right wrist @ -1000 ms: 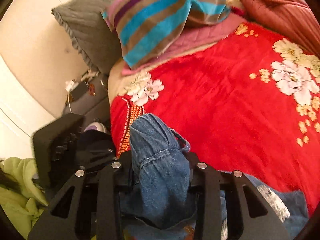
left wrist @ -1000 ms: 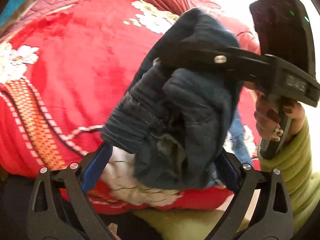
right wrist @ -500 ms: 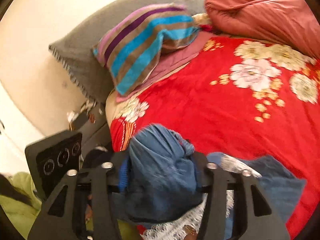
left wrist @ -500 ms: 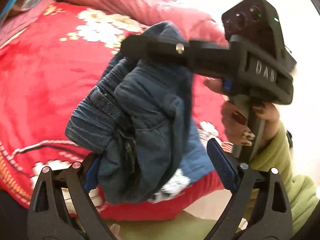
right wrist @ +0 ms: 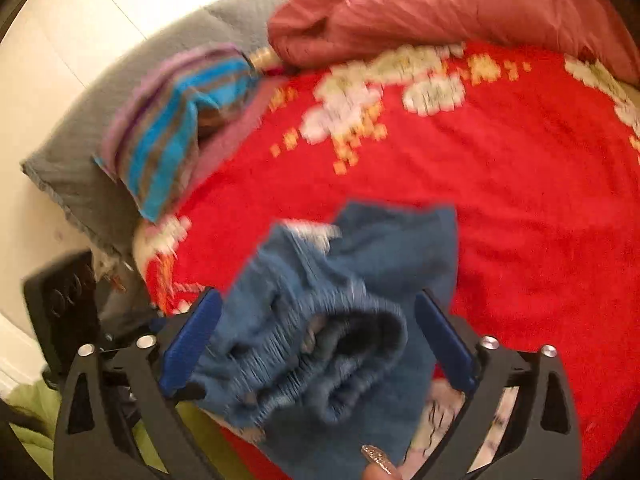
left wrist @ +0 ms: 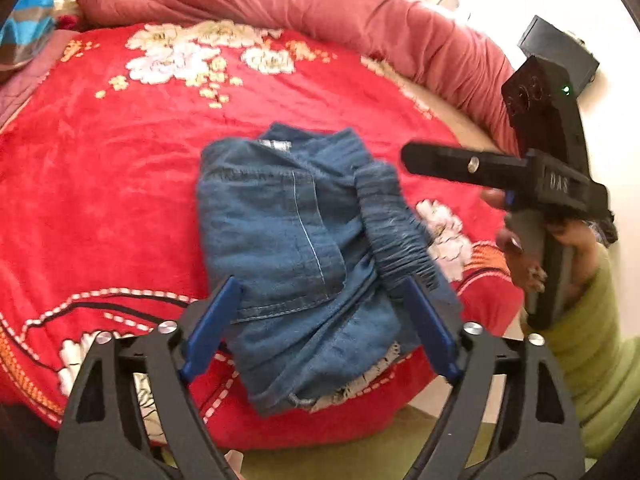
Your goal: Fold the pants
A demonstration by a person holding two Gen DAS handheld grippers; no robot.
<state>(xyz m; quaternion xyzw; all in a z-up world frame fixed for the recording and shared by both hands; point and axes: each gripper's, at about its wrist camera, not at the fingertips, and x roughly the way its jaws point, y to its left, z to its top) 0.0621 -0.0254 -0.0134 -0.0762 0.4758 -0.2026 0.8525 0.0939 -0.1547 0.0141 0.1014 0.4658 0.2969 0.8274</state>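
Bed: red floral blanket [left wrist: 120, 184] across the mattress, rolled pink quilt [left wrist: 320, 4] along its far side, striped pillow [right wrist: 172, 136] on a grey one [right wrist: 76, 152]
Pants: folded blue denim pants [left wrist: 280, 240] lying flat near the blanket's front edge, elastic waistband [left wrist: 392, 224] toward my right
Left tool: my left tool [left wrist: 320, 324] is spread wide over the near end of the pants, gripping nothing
Right tool: my right tool [right wrist: 320, 348] is likewise spread wide, blue pads either side of the bunched waistband, view blurred
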